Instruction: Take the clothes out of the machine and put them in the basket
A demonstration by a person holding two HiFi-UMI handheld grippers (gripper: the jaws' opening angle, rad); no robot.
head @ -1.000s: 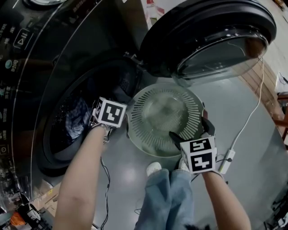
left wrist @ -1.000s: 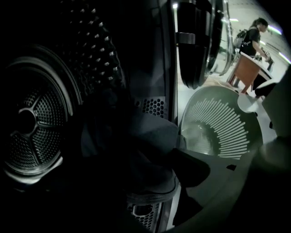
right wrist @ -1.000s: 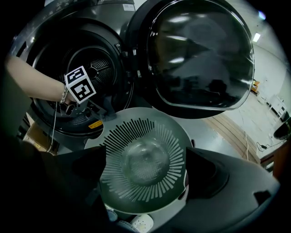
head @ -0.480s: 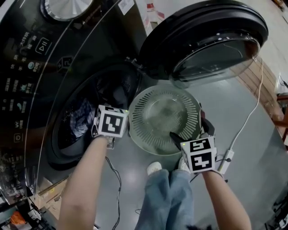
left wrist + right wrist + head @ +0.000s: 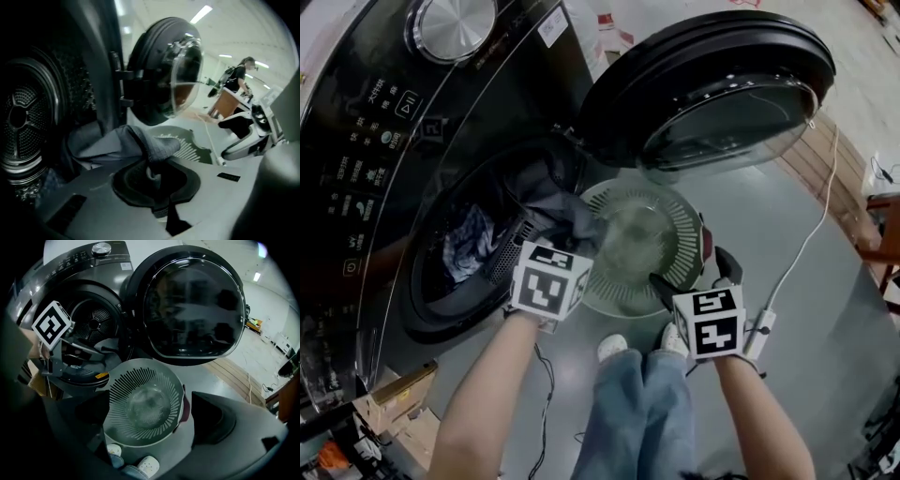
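A dark grey garment [image 5: 555, 208] stretches from the washer drum [image 5: 455, 253] towards the pale slotted basket [image 5: 686, 246] on the floor. My left gripper [image 5: 574, 246] is shut on a fold of this grey garment [image 5: 119, 144], pinched between the jaws [image 5: 152, 172], just left of the basket rim. A blue patterned cloth [image 5: 471, 240] still lies in the drum. My right gripper [image 5: 694, 274] hovers open over the basket's near edge with nothing in it. In the right gripper view the basket [image 5: 117, 392] lies between the spread jaws [image 5: 150, 401], with no clothes in it.
The round washer door [image 5: 712, 89] stands swung open above the basket. A white cable [image 5: 811, 239] runs over the floor at right. My legs and shoes [image 5: 614, 349] stand close below the basket. Cardboard boxes [image 5: 394, 398] lie at lower left. A person [image 5: 239, 75] stands far off.
My left gripper has come away from the drum mouth, up and to the right, dragging the grey garment out towards the basket. The right gripper has barely shifted.
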